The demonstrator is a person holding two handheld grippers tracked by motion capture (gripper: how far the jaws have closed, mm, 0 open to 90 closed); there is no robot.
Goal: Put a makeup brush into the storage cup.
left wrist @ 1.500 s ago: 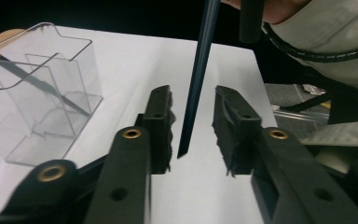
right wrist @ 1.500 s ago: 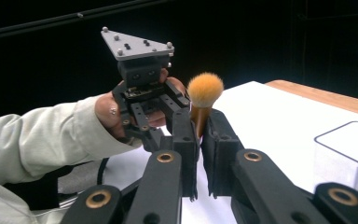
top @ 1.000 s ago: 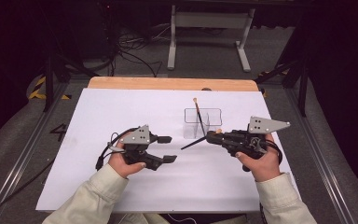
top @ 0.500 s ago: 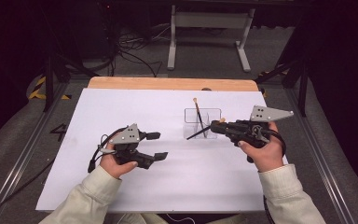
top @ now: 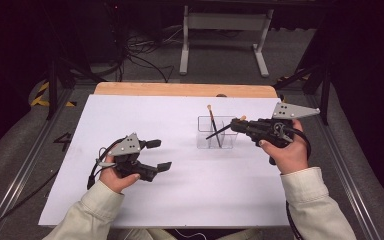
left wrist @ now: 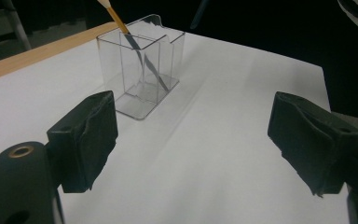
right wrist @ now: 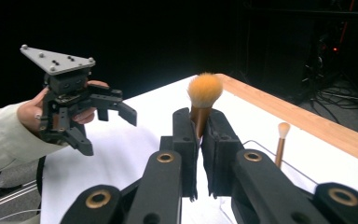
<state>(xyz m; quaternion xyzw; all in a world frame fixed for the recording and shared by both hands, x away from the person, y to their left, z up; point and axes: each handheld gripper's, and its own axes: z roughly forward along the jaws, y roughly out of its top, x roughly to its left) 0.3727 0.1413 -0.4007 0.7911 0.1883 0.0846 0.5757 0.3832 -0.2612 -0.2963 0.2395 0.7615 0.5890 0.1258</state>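
Now our right gripper (right wrist: 199, 154) pinches the fluffy makeup brush (right wrist: 204, 95) over the clear organizer (top: 216, 132); our left gripper (left wrist: 193, 140), whose jaws have just been opening (nothing between them), idles near-left. Next, we judge, the brush drops beside the slim brush (top: 213, 121).

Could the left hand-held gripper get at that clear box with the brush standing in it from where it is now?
Probably yes. The left hand-held gripper is open and faces the clear box across bare white table; nothing lies between them.
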